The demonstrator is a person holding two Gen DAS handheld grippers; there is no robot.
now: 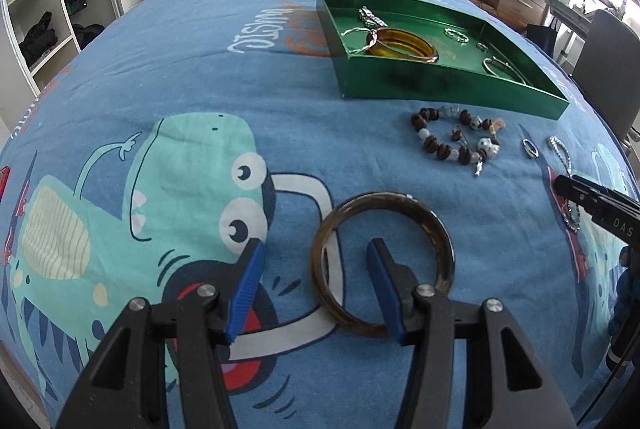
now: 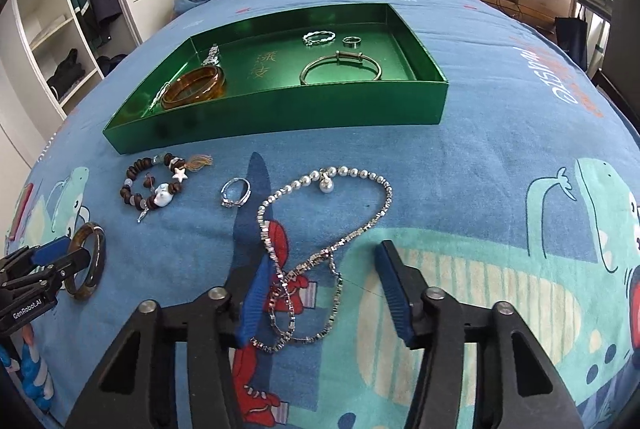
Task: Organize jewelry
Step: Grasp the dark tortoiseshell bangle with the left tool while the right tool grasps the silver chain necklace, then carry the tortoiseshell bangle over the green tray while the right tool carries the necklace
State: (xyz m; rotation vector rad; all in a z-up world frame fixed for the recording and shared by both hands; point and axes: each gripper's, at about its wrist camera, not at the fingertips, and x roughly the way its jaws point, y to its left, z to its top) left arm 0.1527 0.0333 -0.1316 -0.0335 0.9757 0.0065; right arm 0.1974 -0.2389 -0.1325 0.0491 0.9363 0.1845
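A blue cartoon-print bedsheet point(image 2: 480, 133) is spread out, with a shiny green rectangular tray point(image 2: 280, 109) set on it. The left gripper point(image 1: 316, 261) is parked half open around the near rim of a dark brown bangle point(image 1: 436, 225), pads not pressing. A silver beaded necklace point(image 2: 348, 173) is straddled by the right gripper point(image 2: 320, 269), partly open, nothing gripped.

hidden: near arc of dark bangle point(image 1: 382, 265) behind left hand-held gripper point(image 1: 316, 261) finger | hidden: amber bangle's point(image 2: 192, 91) near edge behind green tray point(image 2: 280, 113) wall | unreadable: gold characters point(image 2: 262, 65) on tray floor
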